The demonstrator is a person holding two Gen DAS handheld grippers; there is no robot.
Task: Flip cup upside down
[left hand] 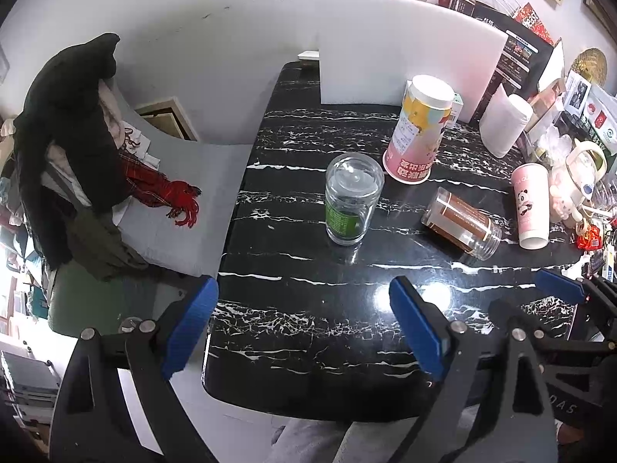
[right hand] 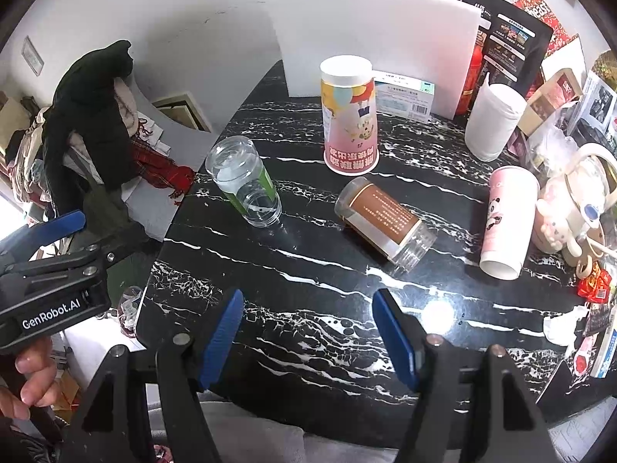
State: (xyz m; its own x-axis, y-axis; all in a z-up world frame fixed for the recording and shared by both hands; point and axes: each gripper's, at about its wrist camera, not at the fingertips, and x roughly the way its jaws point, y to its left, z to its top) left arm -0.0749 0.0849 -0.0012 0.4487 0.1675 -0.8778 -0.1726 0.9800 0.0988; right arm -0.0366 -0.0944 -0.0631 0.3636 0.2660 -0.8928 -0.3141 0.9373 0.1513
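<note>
A clear jar with a brown label (left hand: 461,218) (right hand: 385,220) lies on its side on the black marble table (left hand: 308,328) (right hand: 308,270), its threaded mouth toward the front right. Left of it a clear jar with a green label (left hand: 353,198) (right hand: 243,181) stands mouth down. Behind them, a pink balloon-print cup (left hand: 418,131) (right hand: 349,115) stands with its print inverted. A pink panda cup (left hand: 532,206) (right hand: 507,223) stands at the right. My left gripper (left hand: 302,293) and right gripper (right hand: 308,301) hover open over the near table edge, holding nothing.
A white board (left hand: 405,50) (right hand: 370,38) leans at the back. A paper roll (left hand: 505,123) (right hand: 493,119), boxes, bags and a cream kettle (right hand: 578,200) crowd the right side. Left of the table, a grey chair (left hand: 185,200) carries clothes and a red scarf (left hand: 162,189).
</note>
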